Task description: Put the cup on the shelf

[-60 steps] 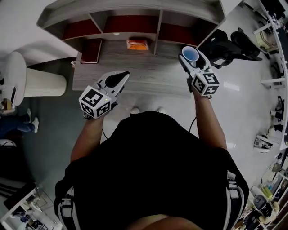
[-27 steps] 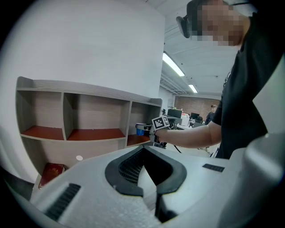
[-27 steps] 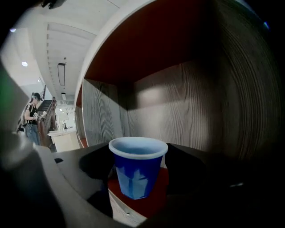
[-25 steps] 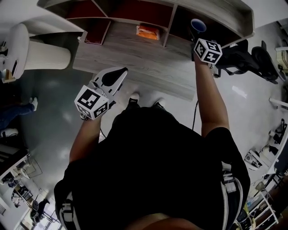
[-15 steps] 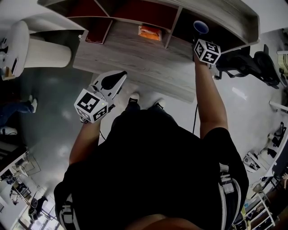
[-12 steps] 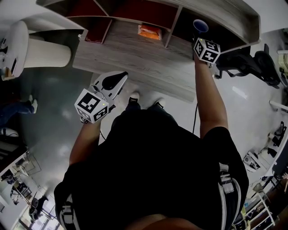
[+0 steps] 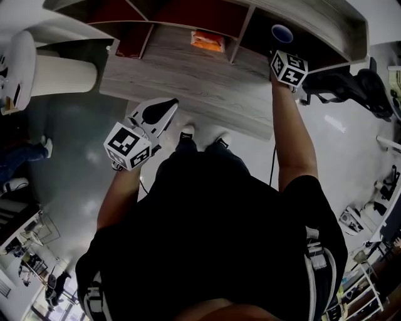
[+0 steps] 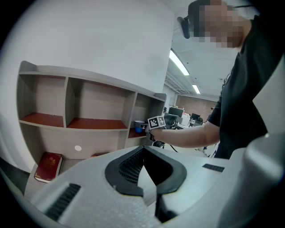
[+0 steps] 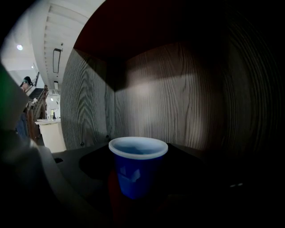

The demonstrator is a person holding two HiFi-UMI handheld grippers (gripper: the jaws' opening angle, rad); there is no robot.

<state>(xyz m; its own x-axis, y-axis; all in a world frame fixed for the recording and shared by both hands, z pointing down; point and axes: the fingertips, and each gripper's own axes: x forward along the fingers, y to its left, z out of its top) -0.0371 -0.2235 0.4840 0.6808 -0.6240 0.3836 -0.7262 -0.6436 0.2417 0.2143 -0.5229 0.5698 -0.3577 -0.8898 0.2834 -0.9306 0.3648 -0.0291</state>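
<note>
A blue cup (image 7: 282, 32) with a white rim stands upright inside the right compartment of the wooden shelf (image 7: 326, 19). My right gripper (image 7: 281, 44) reaches into that compartment at arm's length and is shut on the cup. In the right gripper view the cup (image 9: 138, 171) sits between the dark jaws, with the compartment's wood-grain back wall behind it. My left gripper (image 7: 165, 106) hangs over the desk's near edge, shut and holding nothing. In the left gripper view its jaws (image 8: 143, 153) meet, and the cup (image 8: 139, 126) shows far off in the shelf (image 8: 89, 82).
A red book (image 7: 128, 47) lies on the grey desk (image 7: 188, 84) under the left compartment, and an orange packet (image 7: 207, 41) under the middle one. A white ribbed cylinder (image 7: 62, 74) stands left of the desk. A black chair (image 7: 341, 78) is at its right.
My right gripper has carried the cup from above the desk's right end into the right shelf compartment; over the last half second it hardly moved. The left gripper has stayed put.
</note>
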